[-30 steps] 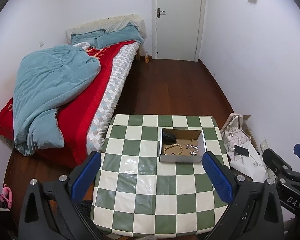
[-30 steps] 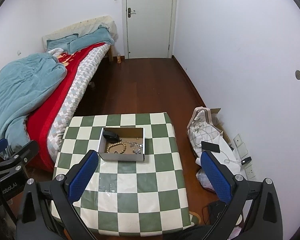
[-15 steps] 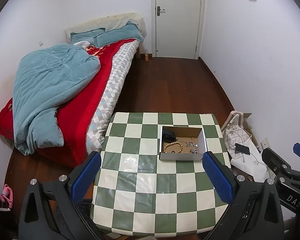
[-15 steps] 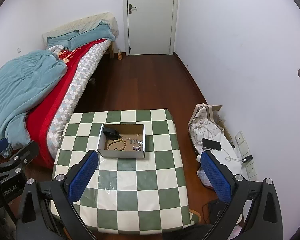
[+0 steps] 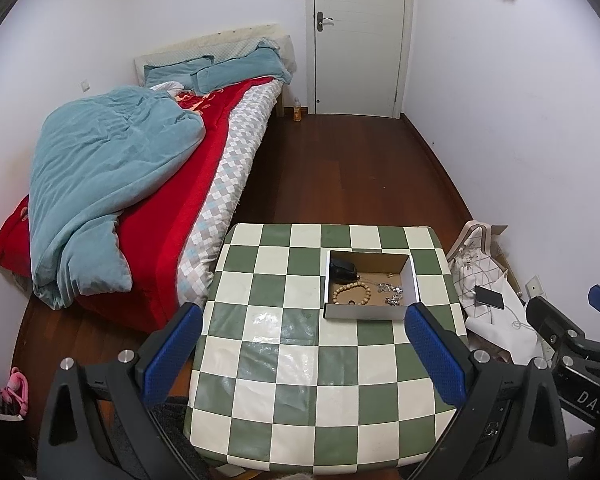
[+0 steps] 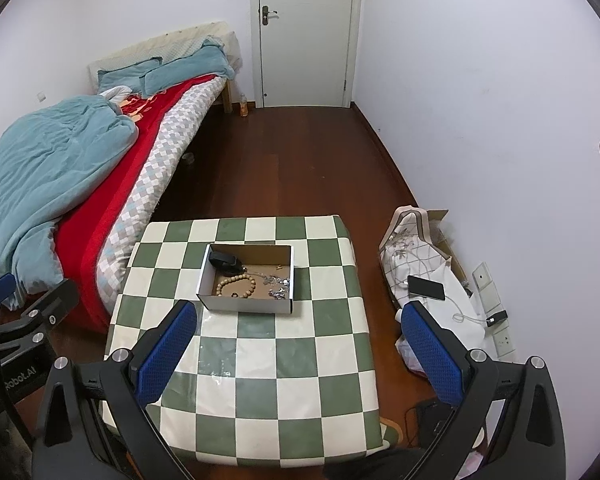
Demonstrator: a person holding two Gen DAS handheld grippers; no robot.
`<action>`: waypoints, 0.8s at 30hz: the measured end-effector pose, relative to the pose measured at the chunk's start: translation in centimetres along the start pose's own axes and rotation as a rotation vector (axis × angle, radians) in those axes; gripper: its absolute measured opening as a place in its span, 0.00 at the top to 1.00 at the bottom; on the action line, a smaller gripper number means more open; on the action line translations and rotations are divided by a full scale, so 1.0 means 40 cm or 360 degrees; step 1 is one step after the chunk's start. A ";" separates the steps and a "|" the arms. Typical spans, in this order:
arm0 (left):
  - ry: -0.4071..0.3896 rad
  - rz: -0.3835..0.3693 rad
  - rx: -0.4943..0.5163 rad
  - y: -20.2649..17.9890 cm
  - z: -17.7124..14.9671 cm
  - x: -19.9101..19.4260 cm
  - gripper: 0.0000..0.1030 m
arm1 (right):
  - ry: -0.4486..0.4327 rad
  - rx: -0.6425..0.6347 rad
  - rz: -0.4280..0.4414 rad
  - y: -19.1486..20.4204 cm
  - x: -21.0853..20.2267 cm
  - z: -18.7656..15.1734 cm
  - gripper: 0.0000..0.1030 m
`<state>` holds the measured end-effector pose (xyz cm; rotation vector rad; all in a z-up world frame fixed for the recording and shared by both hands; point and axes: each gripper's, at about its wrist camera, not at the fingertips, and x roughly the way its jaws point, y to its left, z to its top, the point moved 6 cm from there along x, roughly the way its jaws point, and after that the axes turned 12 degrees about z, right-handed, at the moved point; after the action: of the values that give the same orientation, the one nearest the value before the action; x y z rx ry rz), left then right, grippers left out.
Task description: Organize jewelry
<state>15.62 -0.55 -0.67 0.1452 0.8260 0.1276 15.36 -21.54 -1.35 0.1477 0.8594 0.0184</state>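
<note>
A shallow white cardboard box [image 5: 364, 313] [image 6: 244, 305] sits on a green-and-white checkered table [image 5: 284, 364] [image 6: 260, 364]. Inside lie a wooden bead bracelet [image 5: 351, 293] [image 6: 236, 283], silver jewelry [image 5: 392, 294] [image 6: 278, 285] and a black item [image 5: 342, 270] [image 6: 226, 261]. My left gripper [image 5: 306, 352] is open and empty, high above the table's near half. My right gripper [image 6: 300, 350] is open and empty, also high above and well short of the box.
A bed [image 5: 148, 184] with a teal duvet stands left of the table. A bag with a phone [image 6: 426, 287] and cables lies on the floor at right by the wall. A closed door [image 6: 306, 32] is at the far end.
Both grippers have risen and pulled back a little, so the table and box look slightly smaller and farther. Both stay open and empty.
</note>
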 end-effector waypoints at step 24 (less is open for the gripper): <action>-0.0020 0.0005 0.0011 0.007 -0.012 -0.017 0.00 | -0.0003 -0.0013 0.0006 0.016 -0.015 -0.010 0.00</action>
<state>14.79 -0.34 -0.42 0.1536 0.8140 0.1266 14.68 -20.93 -1.07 0.1419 0.8573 0.0253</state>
